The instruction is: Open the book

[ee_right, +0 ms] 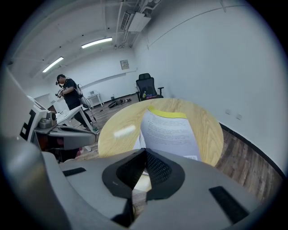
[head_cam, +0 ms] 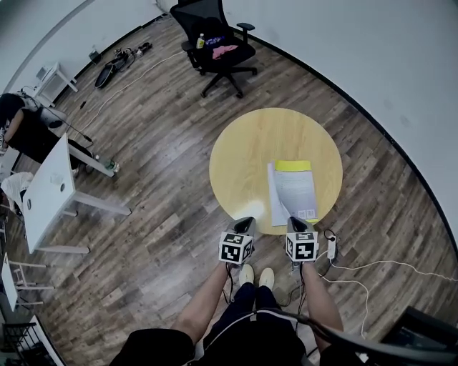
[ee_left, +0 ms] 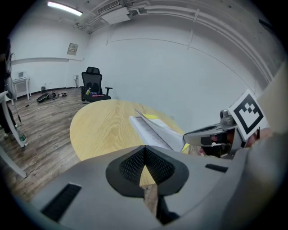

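Clamped in my right gripper (ee_right: pixel 145 151): the near edge of the book (head_cam: pixel 293 191) cover. The book lies on the table (head_cam: pixel 243 146), right half. Cover is raised at a slant, not folded over; I judge it half done. My left gripper (ee_left: pixel 144 147) is clenched, empty, at the table's near rim.

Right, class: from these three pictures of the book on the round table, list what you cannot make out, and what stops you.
- Print on the book: too small in the head view, blurred in the right gripper view.
- The pages under its lifted cover: hidden by that cover in the right gripper view.
- Where the right gripper pinches the cover: covered by the gripper's own body.
- The items on the office chair: too small.
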`<control>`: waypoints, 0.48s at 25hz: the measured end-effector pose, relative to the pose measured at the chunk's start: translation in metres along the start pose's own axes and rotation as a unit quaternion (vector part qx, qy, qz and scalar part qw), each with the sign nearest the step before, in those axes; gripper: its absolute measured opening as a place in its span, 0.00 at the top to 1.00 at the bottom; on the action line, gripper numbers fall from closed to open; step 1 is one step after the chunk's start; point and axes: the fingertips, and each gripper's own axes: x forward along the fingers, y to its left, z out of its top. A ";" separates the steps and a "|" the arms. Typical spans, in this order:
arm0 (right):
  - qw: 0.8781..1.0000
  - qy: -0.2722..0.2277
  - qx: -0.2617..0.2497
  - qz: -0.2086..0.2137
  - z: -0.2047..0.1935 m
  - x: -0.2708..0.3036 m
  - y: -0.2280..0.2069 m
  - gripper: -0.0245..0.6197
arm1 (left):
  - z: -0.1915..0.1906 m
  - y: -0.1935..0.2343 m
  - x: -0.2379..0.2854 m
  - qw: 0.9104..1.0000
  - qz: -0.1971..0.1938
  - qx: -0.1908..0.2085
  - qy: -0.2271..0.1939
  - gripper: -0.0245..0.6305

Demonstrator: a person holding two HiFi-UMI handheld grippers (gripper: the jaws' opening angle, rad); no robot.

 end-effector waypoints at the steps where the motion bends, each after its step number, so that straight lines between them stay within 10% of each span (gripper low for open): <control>1: 1.000 -0.006 0.003 -0.005 0.003 -0.004 -0.005 0.95 | 0.004 -0.003 0.002 1.000 -0.003 0.003 -0.002 0.97; 12: 0.996 -0.046 0.053 -0.063 0.012 -0.043 -0.075 0.95 | 0.030 -0.059 0.039 0.998 -0.052 0.041 0.002 0.97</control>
